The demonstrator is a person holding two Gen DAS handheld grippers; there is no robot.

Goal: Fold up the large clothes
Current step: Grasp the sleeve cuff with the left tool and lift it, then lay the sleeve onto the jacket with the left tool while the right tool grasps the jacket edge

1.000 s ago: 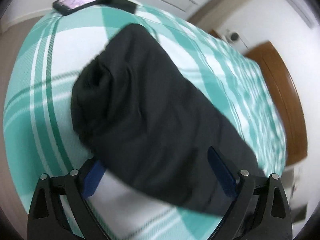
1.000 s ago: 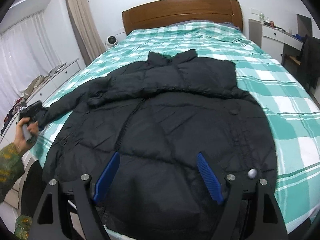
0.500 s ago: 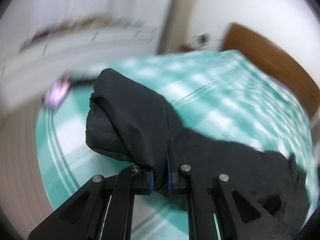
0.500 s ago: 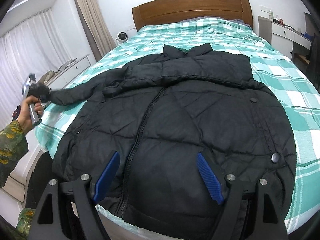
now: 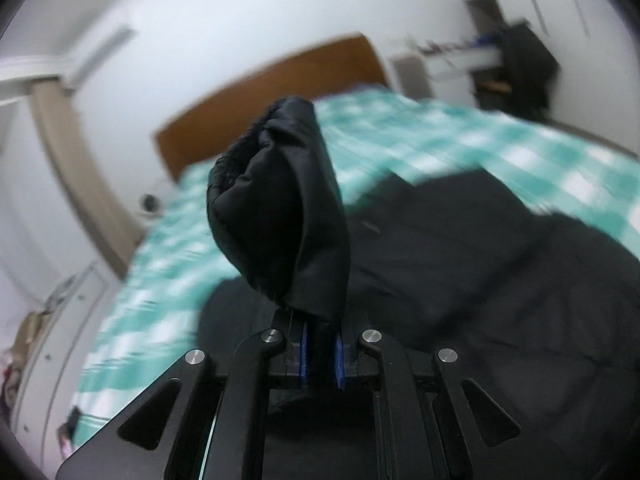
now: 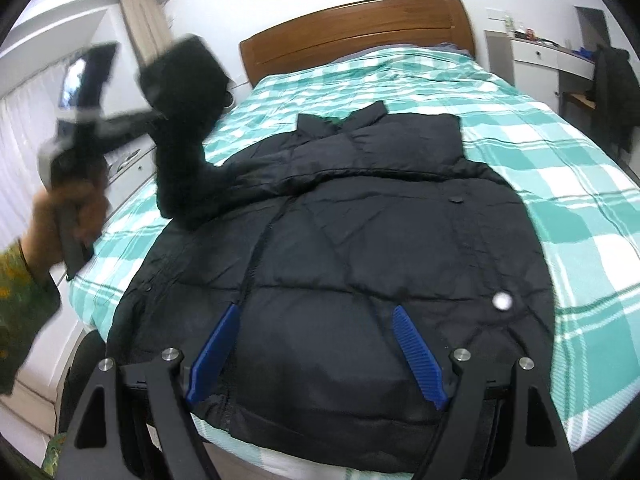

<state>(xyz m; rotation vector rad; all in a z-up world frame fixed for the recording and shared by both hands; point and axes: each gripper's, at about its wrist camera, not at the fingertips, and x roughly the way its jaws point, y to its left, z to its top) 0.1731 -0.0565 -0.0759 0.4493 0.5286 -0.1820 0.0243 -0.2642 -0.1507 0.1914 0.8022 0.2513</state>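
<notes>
At the left edge of the bed [image 6: 540, 128] I see a hand [image 6: 68, 216] in a patterned sleeve [image 6: 20, 280]. It carries my left gripper [image 5: 319, 354], which is clenched on the cuff of the black jacket's sleeve [image 5: 280, 208]; the blue pads [image 5: 303, 354] press the fabric from both sides. The sleeve stands lifted above the bed, its end bunched over the claw, and the picture is blurred there. The black jacket [image 6: 380, 248] lies flat in the middle of the green checked cover, front up, collar toward the wooden headboard [image 6: 356, 28], hem at the near edge. My right gripper [image 6: 316, 352] hovers over the hem, released, with its blue fingers [image 6: 418, 360] wide apart and nothing between them. At the far right corner stands a white desk [image 6: 548, 58].
</notes>
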